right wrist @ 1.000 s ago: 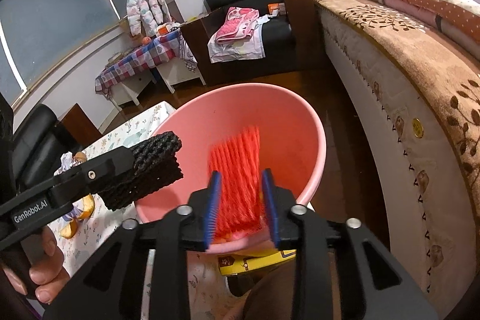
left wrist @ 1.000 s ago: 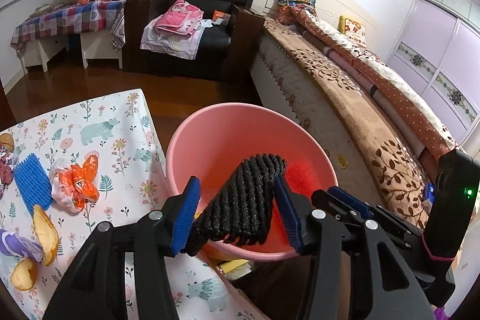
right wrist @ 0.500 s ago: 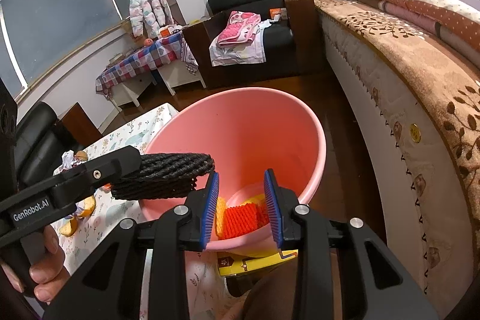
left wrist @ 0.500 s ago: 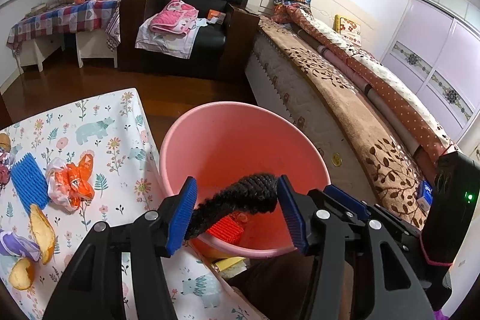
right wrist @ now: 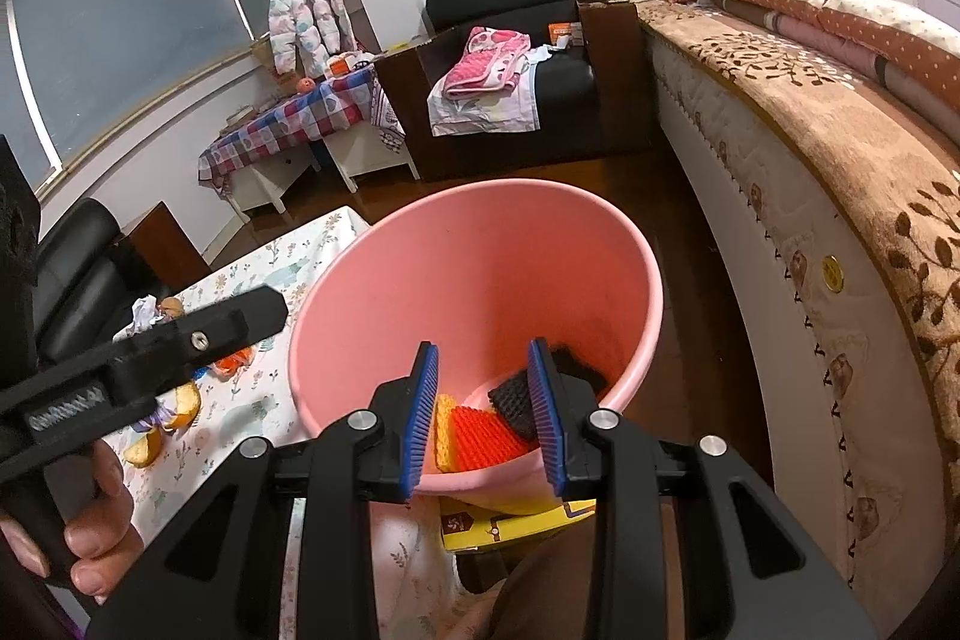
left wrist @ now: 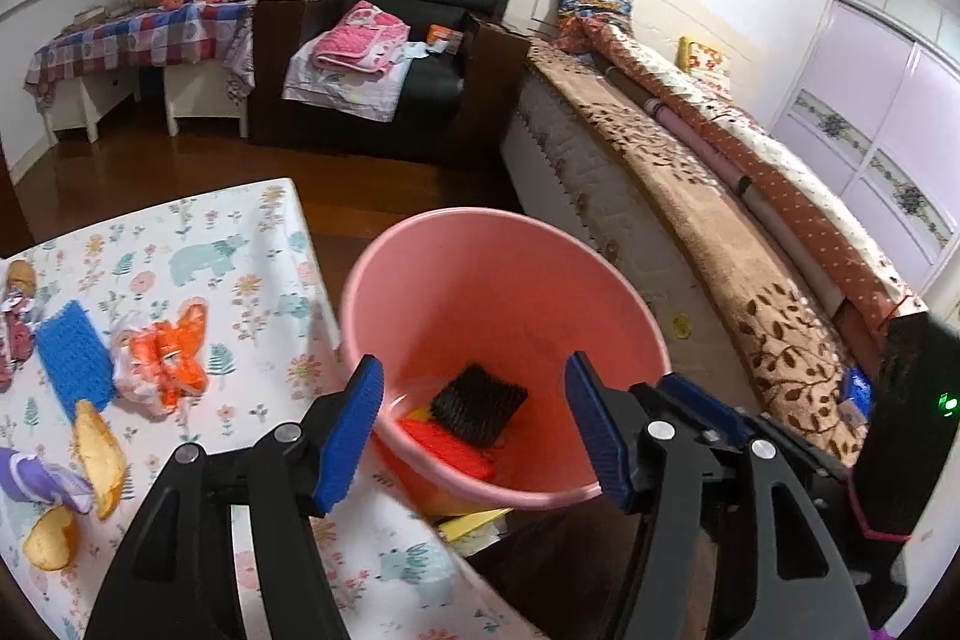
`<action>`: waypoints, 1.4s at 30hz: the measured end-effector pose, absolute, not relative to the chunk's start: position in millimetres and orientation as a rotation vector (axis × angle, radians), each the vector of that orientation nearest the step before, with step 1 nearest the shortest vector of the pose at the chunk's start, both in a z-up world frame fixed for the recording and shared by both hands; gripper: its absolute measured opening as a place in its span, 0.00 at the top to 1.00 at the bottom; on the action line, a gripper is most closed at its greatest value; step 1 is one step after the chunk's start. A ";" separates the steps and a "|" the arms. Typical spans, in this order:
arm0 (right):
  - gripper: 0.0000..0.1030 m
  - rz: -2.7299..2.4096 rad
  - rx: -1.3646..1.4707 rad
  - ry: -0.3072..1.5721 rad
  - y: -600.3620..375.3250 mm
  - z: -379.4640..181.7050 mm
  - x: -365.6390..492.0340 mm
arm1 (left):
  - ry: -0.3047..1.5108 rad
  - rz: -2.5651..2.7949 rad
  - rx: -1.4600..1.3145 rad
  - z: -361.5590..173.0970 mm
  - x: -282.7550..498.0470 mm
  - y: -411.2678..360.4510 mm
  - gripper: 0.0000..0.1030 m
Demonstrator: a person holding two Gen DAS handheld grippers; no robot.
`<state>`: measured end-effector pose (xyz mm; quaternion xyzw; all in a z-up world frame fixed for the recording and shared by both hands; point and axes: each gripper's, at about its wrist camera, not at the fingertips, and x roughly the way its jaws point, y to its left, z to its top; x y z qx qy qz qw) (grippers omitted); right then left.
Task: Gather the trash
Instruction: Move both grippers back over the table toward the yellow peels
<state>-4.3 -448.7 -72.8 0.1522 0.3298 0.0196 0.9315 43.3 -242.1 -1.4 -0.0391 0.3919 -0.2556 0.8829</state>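
A pink bin (left wrist: pixel 498 220) stands beside the floral-cloth table (left wrist: pixel 240 244). A black foam net (left wrist: pixel 480 403) lies at its bottom on a red net (left wrist: pixel 444 445). My left gripper (left wrist: pixel 471 388) hovers over the bin's near rim. Its jaws are opening and nothing is between them. In the right wrist view my right gripper (right wrist: pixel 482 358) is also above the bin (right wrist: pixel 480 196). It is open and empty, with the black net (right wrist: pixel 510 400), red net (right wrist: pixel 483 436) and a yellow net (right wrist: pixel 445 430) below it.
On the table lie a blue net (left wrist: pixel 75 361), an orange wrapper (left wrist: pixel 168 358), fruit peel (left wrist: pixel 99 451) and a purple scrap (left wrist: pixel 36 478). A bed (right wrist: pixel 840 220) runs along the right. A yellow box (right wrist: pixel 510 526) sits under the bin. A hand (right wrist: pixel 90 538) holds the left gripper.
The left jaws spread and the black net dropped from them into the bin. The red net left the right gripper and fell in too. Both grippers stayed over the bin.
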 end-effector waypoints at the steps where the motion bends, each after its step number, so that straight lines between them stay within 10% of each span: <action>1: 0.69 0.043 0.312 0.671 -448.0 -71.9 -5.3 | 0.818 -0.526 -0.082 -1.9 42.8 -240.3 0.40; 42: 0.69 0.318 0.186 0.722 -315.4 -61.2 -17.5 | 0.881 -0.063 -0.118 -54.2 -13.9 3.6 0.45</action>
